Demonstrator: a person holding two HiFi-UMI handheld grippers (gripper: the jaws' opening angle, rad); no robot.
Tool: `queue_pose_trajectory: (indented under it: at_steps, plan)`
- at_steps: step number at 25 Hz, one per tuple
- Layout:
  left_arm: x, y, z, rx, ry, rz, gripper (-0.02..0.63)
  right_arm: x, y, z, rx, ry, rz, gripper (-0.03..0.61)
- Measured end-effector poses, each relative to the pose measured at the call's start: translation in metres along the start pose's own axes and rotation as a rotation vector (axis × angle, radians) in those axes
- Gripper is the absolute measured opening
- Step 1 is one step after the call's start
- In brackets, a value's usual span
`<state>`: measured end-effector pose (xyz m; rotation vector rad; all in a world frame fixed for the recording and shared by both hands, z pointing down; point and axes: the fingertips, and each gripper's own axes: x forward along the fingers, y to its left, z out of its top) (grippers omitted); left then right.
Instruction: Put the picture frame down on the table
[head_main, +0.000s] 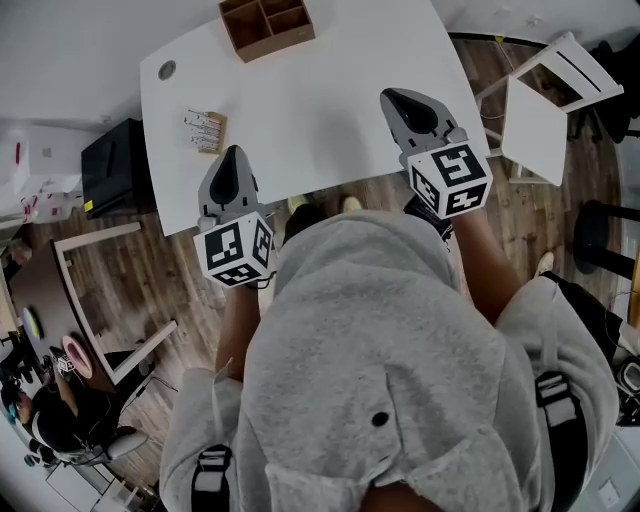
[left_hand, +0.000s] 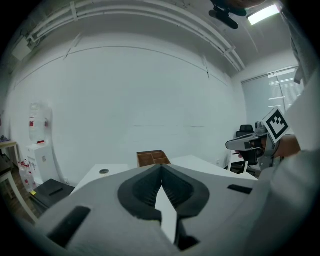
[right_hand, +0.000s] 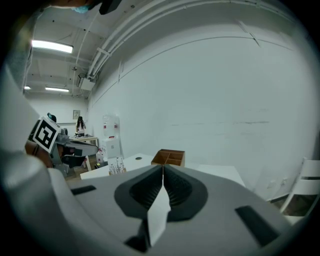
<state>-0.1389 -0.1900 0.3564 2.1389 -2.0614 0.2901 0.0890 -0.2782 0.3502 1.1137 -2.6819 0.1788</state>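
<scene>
Both the left gripper (head_main: 231, 152) and right gripper (head_main: 392, 97) are held over the table (head_main: 330, 130) edge, fingers clenched on nothing; the picture frame (head_main: 205, 131) is seen resting on the table, untouched.

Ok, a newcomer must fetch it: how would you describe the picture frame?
Start at the white table. The picture frame sits near its left edge, just beyond the left gripper. It is small and pale, unlike the bigger brown compartment box at the far edge.
</scene>
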Motion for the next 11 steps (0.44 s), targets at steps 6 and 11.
queue_pose_trajectory:
  at_steps: [6,11]
  plan:
    - [0.0026,-0.0046,-0.0041,0.007,0.009,-0.006,0.02,0.0001,-0.0017,-0.0071,0.002,0.012,0.005,0.029]
    - [0.0061,-0.0057,-0.0051,0.01,0.014,-0.006,0.02,-0.0011,-0.0061,-0.0096,0.007,0.013,0.002,0.029]
